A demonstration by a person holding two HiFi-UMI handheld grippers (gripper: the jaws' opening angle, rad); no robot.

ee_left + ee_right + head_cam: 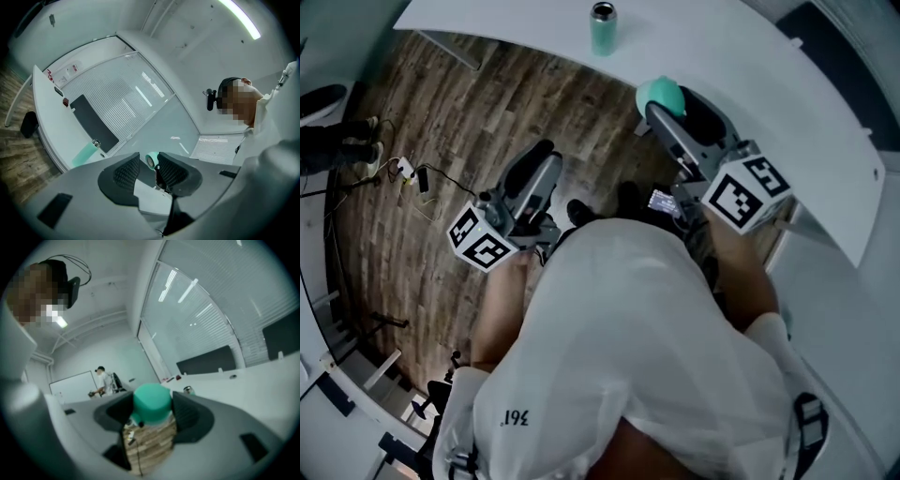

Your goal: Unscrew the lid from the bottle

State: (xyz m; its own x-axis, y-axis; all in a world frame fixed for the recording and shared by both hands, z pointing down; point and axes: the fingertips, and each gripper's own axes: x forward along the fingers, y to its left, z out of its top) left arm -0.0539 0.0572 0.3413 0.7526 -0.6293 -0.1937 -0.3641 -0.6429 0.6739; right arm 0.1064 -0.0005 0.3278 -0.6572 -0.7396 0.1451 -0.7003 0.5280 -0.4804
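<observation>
Near table edge (516,39), uncapped bottle (603,30)

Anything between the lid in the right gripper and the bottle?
Nothing. In the head view only bare white table lies between the green lid, clamped in the right gripper, and the bottle.

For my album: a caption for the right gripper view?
Right tongs clamp a round teal lid above wooden floor.
</observation>
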